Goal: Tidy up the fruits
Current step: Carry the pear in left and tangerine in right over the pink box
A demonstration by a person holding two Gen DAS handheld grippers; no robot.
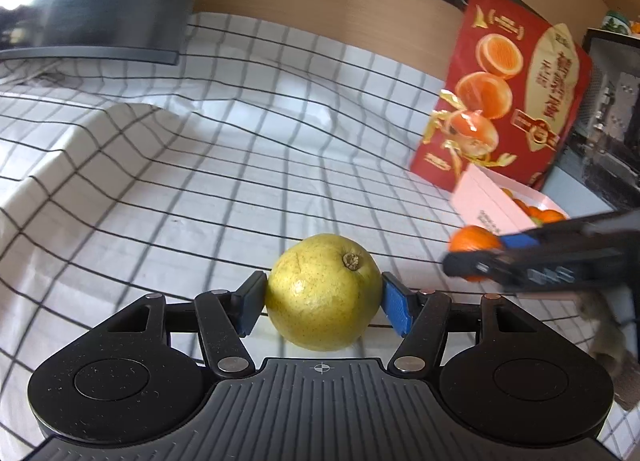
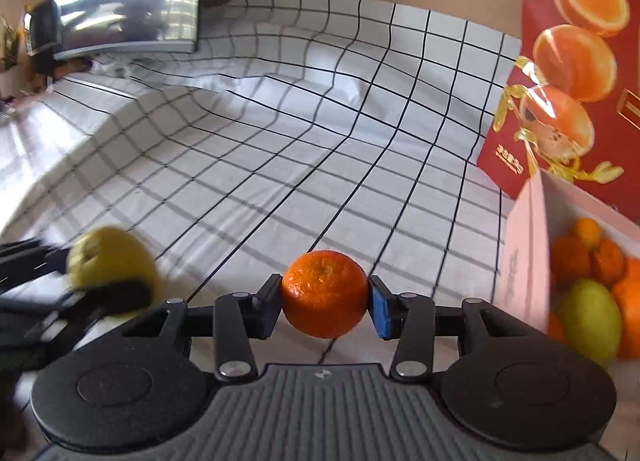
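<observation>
The round orange mandarin (image 2: 325, 293) sat between the jaws of the right gripper (image 2: 325, 303), both pads pressed to its sides, just above the white black-checked cloth surface (image 2: 280, 165). The pale pink open box (image 2: 524, 261) of mixed fruit lay close to its right, partly cut off. The left gripper (image 1: 323, 301) clamped a yellow-green pear (image 1: 323, 293), stem end up; contact underneath was hidden.

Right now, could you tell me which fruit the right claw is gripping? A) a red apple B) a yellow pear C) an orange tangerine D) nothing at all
C: in the right wrist view the right claw has both pads pressed against the tangerine, while the pear sits in the left claw.
</observation>
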